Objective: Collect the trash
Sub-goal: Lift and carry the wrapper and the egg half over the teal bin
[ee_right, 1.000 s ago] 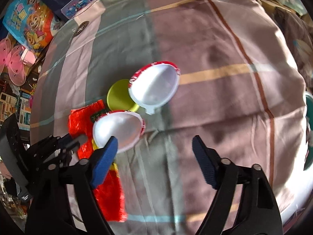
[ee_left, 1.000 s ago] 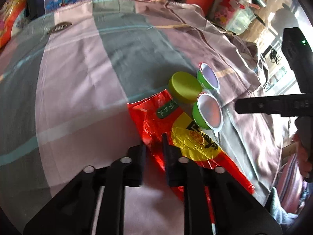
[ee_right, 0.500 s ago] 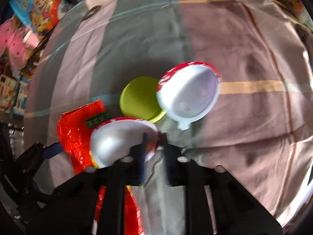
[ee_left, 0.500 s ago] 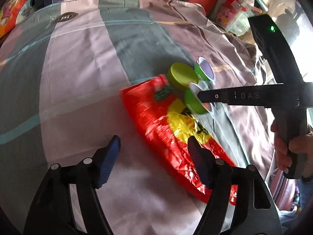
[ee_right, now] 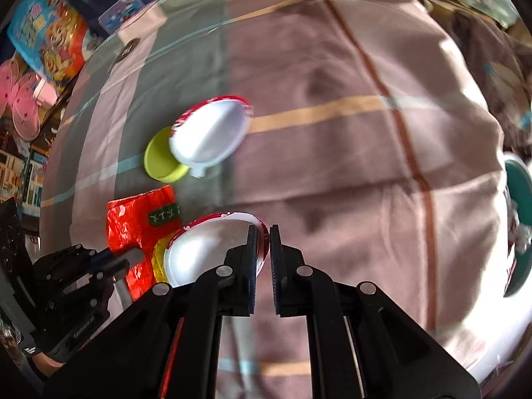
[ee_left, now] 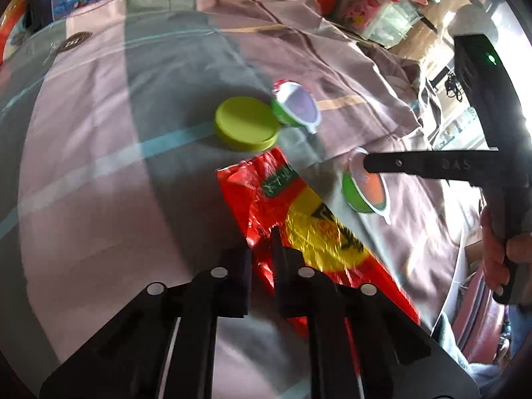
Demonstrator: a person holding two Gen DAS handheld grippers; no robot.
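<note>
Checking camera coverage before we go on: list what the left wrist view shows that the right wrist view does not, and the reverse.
Only the left wrist view: the person's hand on the right gripper's handle, that handle's green light, and the cups' green sides.

Only the right wrist view: a teal object at the right edge and pink fans at the left.

Both: the red snack wrapper pinched by the left gripper, the green lid, the far cup, and the near cup with its rim in the right gripper, on the striped cloth.
</note>
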